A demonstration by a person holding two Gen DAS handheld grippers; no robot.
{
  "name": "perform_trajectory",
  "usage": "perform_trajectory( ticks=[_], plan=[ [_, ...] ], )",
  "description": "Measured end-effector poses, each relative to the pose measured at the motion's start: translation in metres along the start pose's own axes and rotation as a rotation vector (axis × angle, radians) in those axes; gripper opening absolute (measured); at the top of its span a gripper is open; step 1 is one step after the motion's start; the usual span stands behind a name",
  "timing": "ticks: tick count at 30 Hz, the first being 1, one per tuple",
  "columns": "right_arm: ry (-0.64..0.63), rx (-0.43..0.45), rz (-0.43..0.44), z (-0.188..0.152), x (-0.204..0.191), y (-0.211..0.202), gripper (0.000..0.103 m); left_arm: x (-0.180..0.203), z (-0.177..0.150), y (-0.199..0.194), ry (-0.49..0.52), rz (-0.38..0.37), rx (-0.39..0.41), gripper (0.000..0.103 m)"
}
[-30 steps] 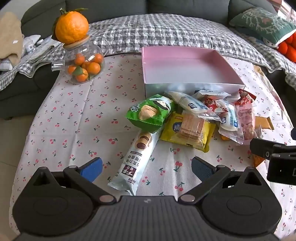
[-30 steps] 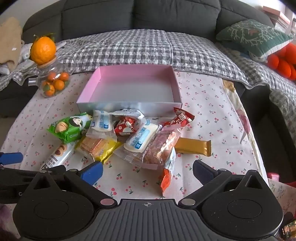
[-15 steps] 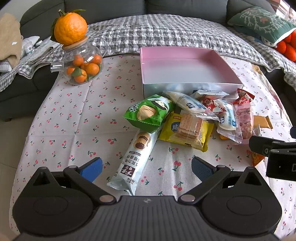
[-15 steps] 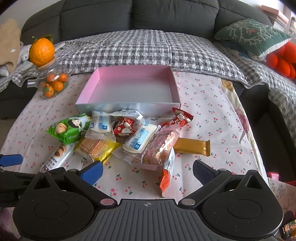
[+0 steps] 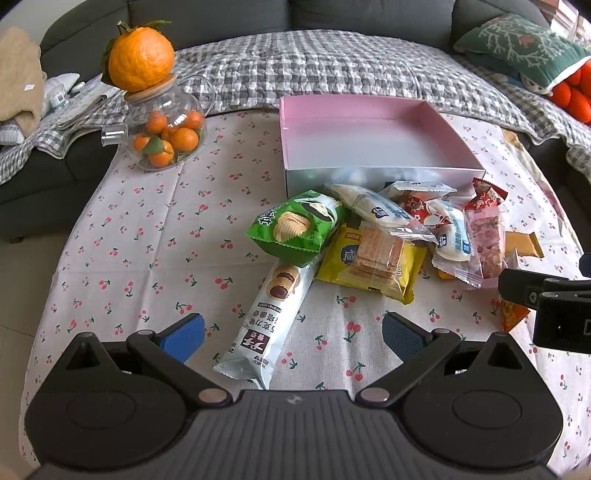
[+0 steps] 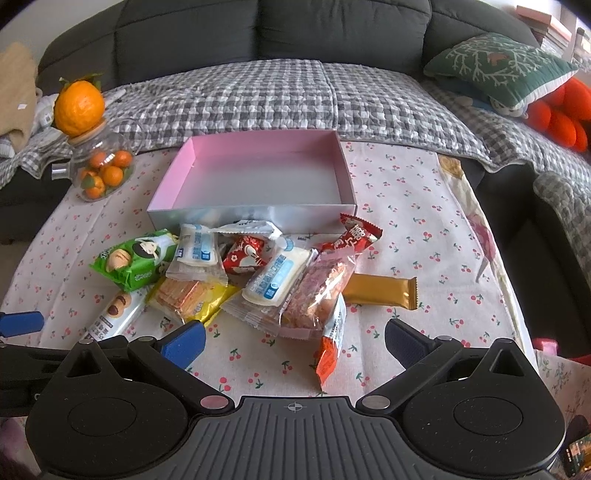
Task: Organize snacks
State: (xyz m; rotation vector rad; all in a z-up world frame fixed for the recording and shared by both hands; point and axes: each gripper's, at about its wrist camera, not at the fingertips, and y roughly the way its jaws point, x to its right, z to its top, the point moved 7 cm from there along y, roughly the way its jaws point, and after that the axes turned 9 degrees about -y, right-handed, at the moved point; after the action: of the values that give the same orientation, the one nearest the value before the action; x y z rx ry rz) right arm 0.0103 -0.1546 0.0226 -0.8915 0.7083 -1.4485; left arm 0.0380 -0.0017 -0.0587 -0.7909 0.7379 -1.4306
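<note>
Snacks (image 5: 373,240) lie heaped on the tablecloth (image 5: 147,240) just in front of the pink box (image 6: 258,177), which holds nothing yet; all sorting remains. The left gripper (image 5: 293,332) and right gripper (image 6: 295,338) hover with fingers apart, gripping nothing.

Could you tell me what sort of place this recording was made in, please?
Most likely a home living room: a dark sofa with a checked blanket and cushion, behind a table in a cherry-print cloth.

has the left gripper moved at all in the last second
Yes, slightly: the left gripper has crept forward, toward the pink box.
</note>
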Motion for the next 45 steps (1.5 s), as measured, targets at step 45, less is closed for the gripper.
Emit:
perform_trajectory(
  ticks=[45],
  plan=[
    [-0.001,-0.01,-0.001,-0.0034,0.0009,0.0036,0.103,-0.0022,-0.0024,-0.0006,0.004,0.009,0.016,0.103]
  ],
)
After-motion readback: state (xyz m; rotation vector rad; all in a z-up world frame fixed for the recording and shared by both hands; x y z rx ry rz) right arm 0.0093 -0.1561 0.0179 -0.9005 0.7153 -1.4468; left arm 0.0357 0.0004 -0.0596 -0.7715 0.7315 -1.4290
